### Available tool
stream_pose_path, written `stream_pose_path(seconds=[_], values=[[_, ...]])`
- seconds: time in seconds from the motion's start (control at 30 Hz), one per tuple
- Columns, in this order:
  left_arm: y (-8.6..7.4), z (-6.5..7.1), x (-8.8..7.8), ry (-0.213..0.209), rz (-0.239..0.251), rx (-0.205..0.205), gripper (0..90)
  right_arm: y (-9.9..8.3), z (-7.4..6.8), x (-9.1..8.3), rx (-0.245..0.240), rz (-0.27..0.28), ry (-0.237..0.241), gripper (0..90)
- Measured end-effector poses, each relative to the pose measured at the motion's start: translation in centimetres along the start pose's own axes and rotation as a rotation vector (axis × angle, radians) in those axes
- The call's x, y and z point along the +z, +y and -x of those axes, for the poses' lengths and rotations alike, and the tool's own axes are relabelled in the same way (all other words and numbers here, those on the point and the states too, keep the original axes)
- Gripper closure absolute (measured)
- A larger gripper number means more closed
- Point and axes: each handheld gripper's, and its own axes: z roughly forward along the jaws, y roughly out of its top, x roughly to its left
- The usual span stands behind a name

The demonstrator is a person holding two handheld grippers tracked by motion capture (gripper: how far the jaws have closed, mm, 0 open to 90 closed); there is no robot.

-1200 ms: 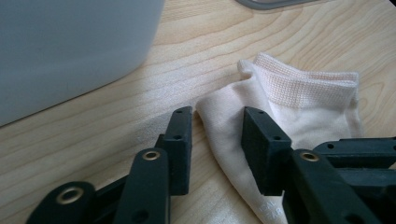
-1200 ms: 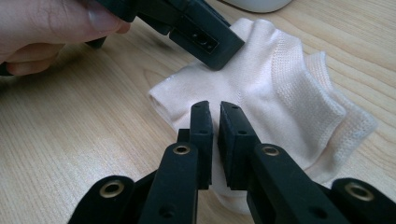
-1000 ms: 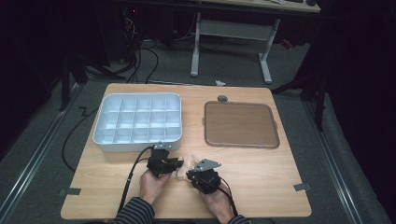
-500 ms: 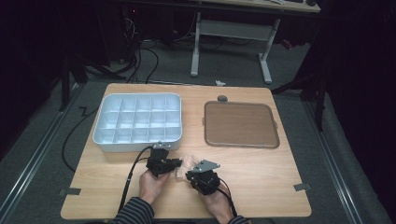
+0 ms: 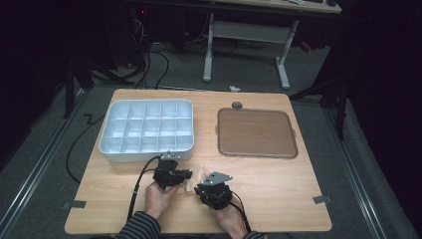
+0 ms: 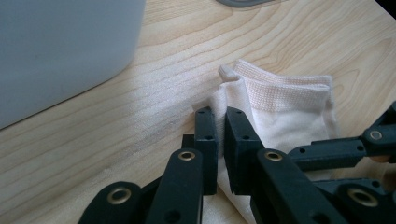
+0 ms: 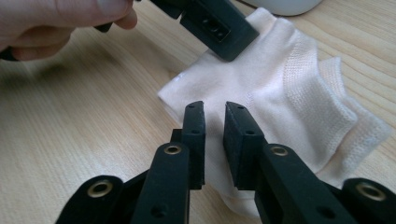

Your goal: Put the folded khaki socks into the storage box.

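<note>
A pale cream sock (image 5: 195, 178) lies crumpled on the wooden table (image 5: 278, 179) near its front edge, between my two grippers. In the left gripper view the sock (image 6: 285, 107) has its ribbed cuff turned up, and my left gripper (image 6: 217, 123) is shut on a raised fold at its edge. In the right gripper view my right gripper (image 7: 214, 114) is shut on the sock (image 7: 289, 84) at its near side. From above, the left gripper (image 5: 185, 174) and the right gripper (image 5: 200, 188) sit close together, each held by a hand.
A white tray (image 5: 144, 154) with several empty compartments stands just behind the left gripper. A brown square mat (image 5: 256, 132) lies at the back right, with a small grey round piece (image 5: 237, 105) behind it. Tape marks (image 5: 320, 199) sit near the table's front corners.
</note>
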Motion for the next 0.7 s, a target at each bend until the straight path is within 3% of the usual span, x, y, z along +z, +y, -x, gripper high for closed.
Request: stream_pose_path(seconds=[0.1,0.3,0.47,0.7], values=[[0.0,0.1,-0.1,-0.008,-0.003,0.006,85.1,0.1,0.3,-0.6,0.023,0.031,0.01,77.6],[0.0,0.2,-0.2,-0.012,-0.007,0.015,85.1,0.8,1.7,-1.5,0.061,0.07,-0.016,82.1],[0.0,0.3,-0.2,-0.014,-0.007,0.017,85.1,1.4,2.5,-1.1,0.074,0.061,-0.031,85.4],[0.0,0.4,-0.3,-0.013,-0.012,0.018,85.1,2.4,2.3,-0.3,0.067,0.072,-0.039,86.5]])
